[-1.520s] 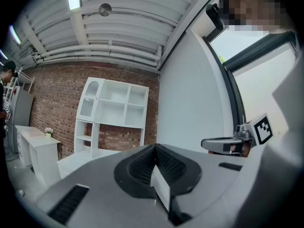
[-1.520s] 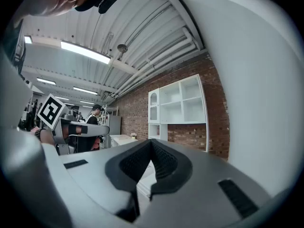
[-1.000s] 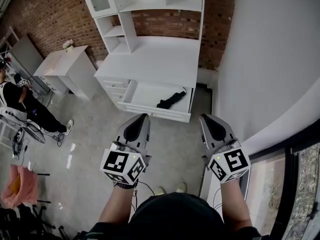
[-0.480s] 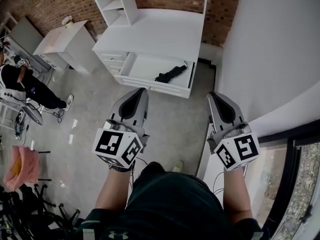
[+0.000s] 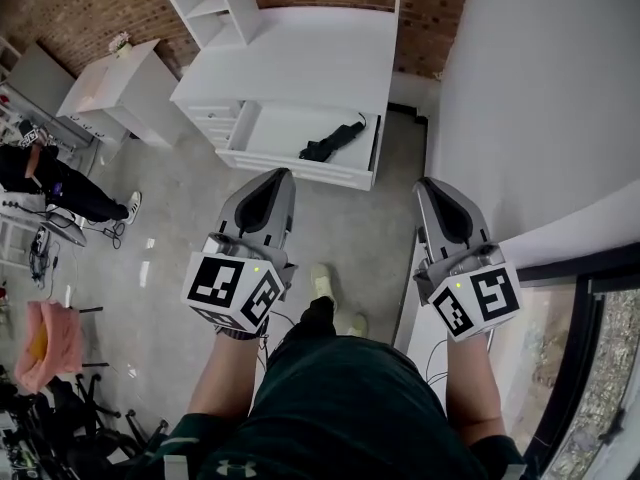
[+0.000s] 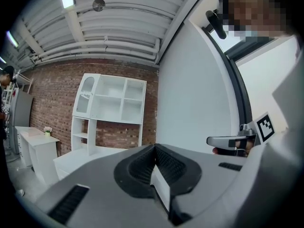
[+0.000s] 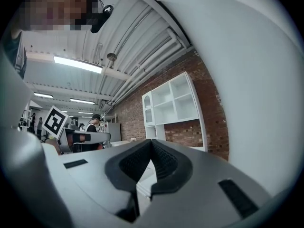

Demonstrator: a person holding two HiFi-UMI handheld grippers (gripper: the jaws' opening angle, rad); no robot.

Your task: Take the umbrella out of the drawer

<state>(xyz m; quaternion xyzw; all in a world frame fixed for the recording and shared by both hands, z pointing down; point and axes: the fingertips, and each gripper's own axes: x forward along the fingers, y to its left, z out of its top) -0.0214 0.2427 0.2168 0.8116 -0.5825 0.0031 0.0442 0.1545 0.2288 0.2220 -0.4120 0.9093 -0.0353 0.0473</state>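
1. Firstly, we note the left gripper (image 5: 279, 174) held level over the floor, jaws together with nothing between them.
2. Ahead, we find the drawer (image 5: 296, 167) of the white cabinet (image 5: 300, 68) standing open. The folded black umbrella (image 5: 332, 140) lies in its right half, long axis slanting from near-left to far-right.
3. We record the right gripper (image 5: 428, 184) likewise closed and empty, well apart from the umbrella.

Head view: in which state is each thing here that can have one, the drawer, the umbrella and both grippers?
Wide white drawer: pulled open.
Black umbrella: folded, lying inside the drawer.
Left gripper: jaws shut, nothing between them.
Right gripper: jaws shut, nothing between them.
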